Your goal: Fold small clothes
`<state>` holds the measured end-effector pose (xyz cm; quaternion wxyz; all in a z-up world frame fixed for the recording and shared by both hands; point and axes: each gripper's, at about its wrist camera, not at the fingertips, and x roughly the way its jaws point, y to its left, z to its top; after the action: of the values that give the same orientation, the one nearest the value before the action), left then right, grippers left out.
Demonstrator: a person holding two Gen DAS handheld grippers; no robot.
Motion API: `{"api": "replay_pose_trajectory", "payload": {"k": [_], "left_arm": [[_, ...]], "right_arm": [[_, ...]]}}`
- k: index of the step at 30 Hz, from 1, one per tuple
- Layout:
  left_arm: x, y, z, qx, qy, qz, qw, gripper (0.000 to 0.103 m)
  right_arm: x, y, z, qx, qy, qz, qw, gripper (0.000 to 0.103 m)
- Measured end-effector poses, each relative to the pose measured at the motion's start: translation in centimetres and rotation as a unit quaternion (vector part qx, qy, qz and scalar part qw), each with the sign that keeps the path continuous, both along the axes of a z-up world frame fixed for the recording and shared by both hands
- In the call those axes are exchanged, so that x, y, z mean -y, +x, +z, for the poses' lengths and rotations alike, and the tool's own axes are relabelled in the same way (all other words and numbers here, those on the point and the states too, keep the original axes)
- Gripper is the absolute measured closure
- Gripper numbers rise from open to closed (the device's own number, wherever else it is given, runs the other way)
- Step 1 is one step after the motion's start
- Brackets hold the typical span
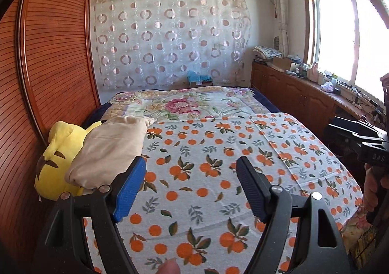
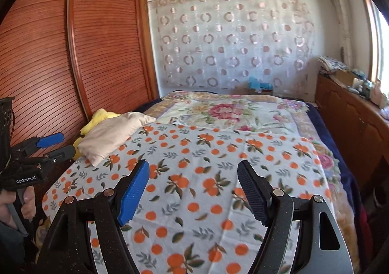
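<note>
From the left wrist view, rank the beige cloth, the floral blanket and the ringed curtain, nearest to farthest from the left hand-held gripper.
1. Beige cloth: just left of the open left hand-held gripper, on the yellow plush toy.
2. Floral blanket: farther up the bed.
3. Ringed curtain: on the far wall.

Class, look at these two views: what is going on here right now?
A person holds a pair of tongs in each hand over a bed. Both the left tongs and the right tongs are open and empty, above an orange-print cloth spread flat. A folded beige garment rests at the cloth's left edge, against a yellow plush toy. Nothing is being gripped at this moment.
</note>
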<state>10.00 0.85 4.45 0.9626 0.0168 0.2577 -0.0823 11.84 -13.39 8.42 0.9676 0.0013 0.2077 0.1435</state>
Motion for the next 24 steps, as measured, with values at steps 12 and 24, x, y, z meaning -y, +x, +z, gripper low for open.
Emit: {"api": "replay_pose_trajectory", "payload": {"k": [12, 24], "left_arm": [[2.7, -2.7, 1.2, 0.014, 0.003, -0.002, 0.9999, 0.026], [3.1, -3.8, 2.1, 0.029, -0.005, 0.005, 0.9996, 0.026]], "right_arm": [[-2.0, -6.9, 0.1, 0.027, 0.014, -0.067, 0.997, 0.026], [-3.0, -9.6, -0.9, 0.04, 0.027, -0.074, 0.996, 0.026]]}}
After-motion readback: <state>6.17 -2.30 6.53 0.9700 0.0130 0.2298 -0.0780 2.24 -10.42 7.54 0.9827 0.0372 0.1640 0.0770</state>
